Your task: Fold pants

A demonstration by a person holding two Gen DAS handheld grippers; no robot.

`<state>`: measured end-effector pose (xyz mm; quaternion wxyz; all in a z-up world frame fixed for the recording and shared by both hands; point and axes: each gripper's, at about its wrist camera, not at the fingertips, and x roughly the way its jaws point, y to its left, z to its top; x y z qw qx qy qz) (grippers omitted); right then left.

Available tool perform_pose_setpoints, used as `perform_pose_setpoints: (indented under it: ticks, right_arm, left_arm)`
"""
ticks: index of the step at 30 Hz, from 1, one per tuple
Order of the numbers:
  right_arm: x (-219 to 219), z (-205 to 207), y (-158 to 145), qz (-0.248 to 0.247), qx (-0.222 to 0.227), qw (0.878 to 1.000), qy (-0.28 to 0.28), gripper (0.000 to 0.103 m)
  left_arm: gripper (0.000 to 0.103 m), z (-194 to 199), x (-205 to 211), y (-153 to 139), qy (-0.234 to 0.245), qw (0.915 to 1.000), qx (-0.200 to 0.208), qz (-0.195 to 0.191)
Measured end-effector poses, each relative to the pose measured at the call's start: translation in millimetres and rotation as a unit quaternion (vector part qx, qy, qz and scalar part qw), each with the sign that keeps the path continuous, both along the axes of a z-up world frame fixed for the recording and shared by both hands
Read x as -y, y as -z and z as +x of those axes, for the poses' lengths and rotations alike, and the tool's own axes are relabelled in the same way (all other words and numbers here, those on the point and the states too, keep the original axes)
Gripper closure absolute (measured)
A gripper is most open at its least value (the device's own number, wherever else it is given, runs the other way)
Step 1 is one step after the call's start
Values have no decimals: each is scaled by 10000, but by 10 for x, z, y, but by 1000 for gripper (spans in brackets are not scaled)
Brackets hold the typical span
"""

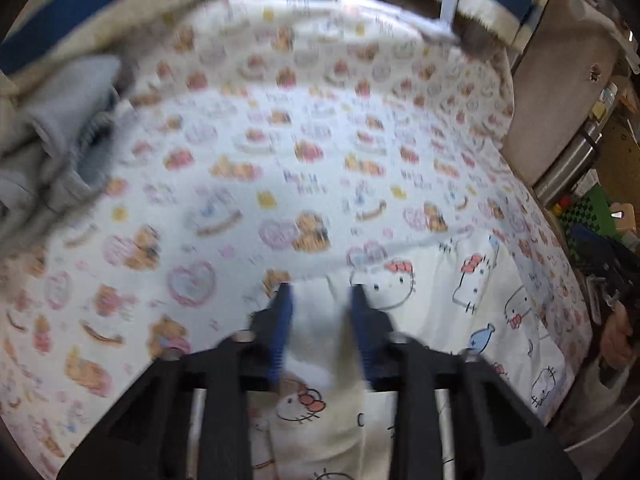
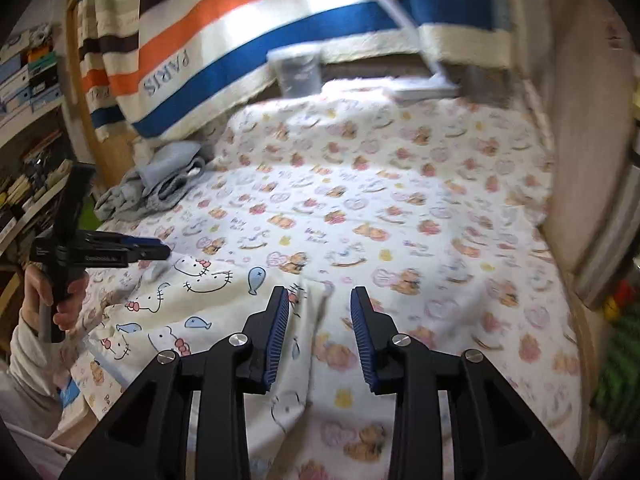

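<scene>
Cream pants printed with cartoon cats (image 1: 440,300) lie at the near edge of the bed. My left gripper (image 1: 320,292) has a bunched fold of this cloth filling the gap between its blue pads, which press on it. The right wrist view shows that gripper (image 2: 162,250) from the side, held by a hand (image 2: 68,300) over the pants (image 2: 192,304). My right gripper (image 2: 320,300) is open above the pants' right edge. A raised ridge of cloth stands between its fingers, close to the left one, and is not pinched.
The bed sheet (image 2: 400,220) has a bear-and-heart print. A pile of grey clothes (image 2: 160,184) sits at the far left of the bed. A striped blanket (image 2: 240,40) hangs behind it. A grey cup (image 2: 298,72) and a white lamp base (image 2: 424,84) stand at the head. Shelves (image 2: 28,80) are on the left.
</scene>
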<state>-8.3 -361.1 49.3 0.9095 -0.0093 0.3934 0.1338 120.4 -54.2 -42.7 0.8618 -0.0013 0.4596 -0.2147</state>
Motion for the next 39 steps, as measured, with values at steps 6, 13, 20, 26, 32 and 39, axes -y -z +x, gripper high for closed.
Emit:
perform_pose_setpoints:
  ticks: [6,13,20,26,32,39]
  right_arm:
    - [-193,323,275,-224,-254,9986,-410,53]
    - [-252,527,507,-296,-455,9978,-385,52]
    - [-145,558,531,-87,-217,9996,-141,71]
    - [-95,601,585,20,-380,9990,-226,71]
    - [-118,615,652,297,-553,9974,-365,71]
    - [-200,669,779,245,-692,9968,-327,90]
  left_arm:
    - [102,24,3,36,-70,10000,10,-57]
    - [103,69,-77,-78,-254,9991,312,96]
    - [103,20,-160,-202,-446,9956,716,410]
    - [103,94,-282,-205,-639,9937,712,591]
    - [103,97,-177,-82,-799,9851,918,1213]
    - [77,92,-136,-270,-466,9939,899,431]
